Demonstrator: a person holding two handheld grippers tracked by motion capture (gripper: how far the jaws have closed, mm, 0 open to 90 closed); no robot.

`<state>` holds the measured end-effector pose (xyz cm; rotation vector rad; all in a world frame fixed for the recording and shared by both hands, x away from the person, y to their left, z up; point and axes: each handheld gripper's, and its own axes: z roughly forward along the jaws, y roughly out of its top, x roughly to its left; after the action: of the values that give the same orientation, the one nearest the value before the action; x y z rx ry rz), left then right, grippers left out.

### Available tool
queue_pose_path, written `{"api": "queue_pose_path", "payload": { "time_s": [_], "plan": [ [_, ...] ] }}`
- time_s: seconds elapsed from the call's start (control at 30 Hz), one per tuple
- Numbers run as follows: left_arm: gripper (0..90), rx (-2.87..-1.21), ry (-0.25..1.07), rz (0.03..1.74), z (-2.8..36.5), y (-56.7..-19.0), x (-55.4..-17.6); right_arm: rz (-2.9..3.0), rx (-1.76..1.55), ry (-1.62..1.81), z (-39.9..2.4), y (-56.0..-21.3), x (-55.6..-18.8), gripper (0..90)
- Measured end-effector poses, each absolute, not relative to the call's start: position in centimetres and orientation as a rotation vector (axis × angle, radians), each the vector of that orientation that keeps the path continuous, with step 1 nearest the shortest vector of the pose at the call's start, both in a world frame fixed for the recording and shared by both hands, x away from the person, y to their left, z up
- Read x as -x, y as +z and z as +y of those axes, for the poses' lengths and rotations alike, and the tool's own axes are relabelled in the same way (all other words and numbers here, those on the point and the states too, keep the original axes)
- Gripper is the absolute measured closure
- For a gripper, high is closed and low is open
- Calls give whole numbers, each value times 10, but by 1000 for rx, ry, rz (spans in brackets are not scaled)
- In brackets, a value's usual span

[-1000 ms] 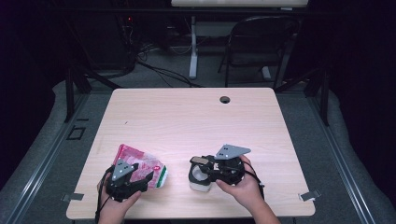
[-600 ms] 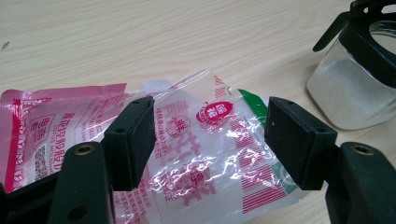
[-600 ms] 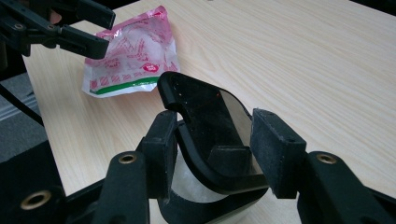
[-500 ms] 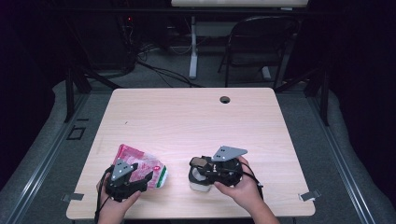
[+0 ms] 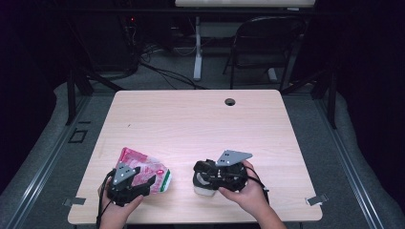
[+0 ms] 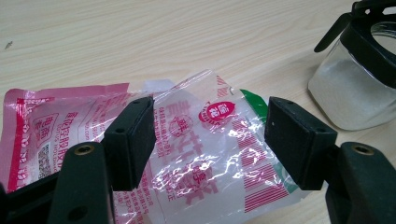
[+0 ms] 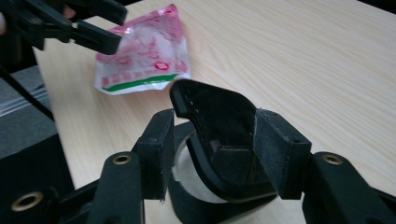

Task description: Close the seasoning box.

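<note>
The right tongs (image 7: 212, 140) have just been opening around the jar's flip lid (image 7: 219, 126) (grip seemingly released); the left tongs (image 6: 210, 140) stand apart over the salt pouch (image 6: 187, 154) at nine o'clock.

Pretty much the whole upper part of the table (image 5: 200, 119) in the high view is bare wood, so a hand could sweep anywhere up there; the small dark cable hole (image 5: 230, 101) near the top edge sits flush and blocks nothing. The clutter is all along the bottom edge: the pink plastic bag (image 5: 143, 171) at lower left, and the clear jar (image 5: 204, 183) with its flipped-up black lid (image 7: 219, 121) at lower centre. Between bag and jar there's a narrow strip of open wood. The lower right corner is free too.
</note>
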<state>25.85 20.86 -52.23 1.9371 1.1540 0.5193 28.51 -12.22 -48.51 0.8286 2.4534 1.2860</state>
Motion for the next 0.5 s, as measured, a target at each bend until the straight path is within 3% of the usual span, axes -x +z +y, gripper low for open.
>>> {"api": "queue_pose_path", "payload": {
  "time_s": [0.5],
  "plan": [
    [337, -1931, 524, 1164, 212, -522, -259, 2489, -852, 1308, -120, -485, -286, 447]
  ]
}}
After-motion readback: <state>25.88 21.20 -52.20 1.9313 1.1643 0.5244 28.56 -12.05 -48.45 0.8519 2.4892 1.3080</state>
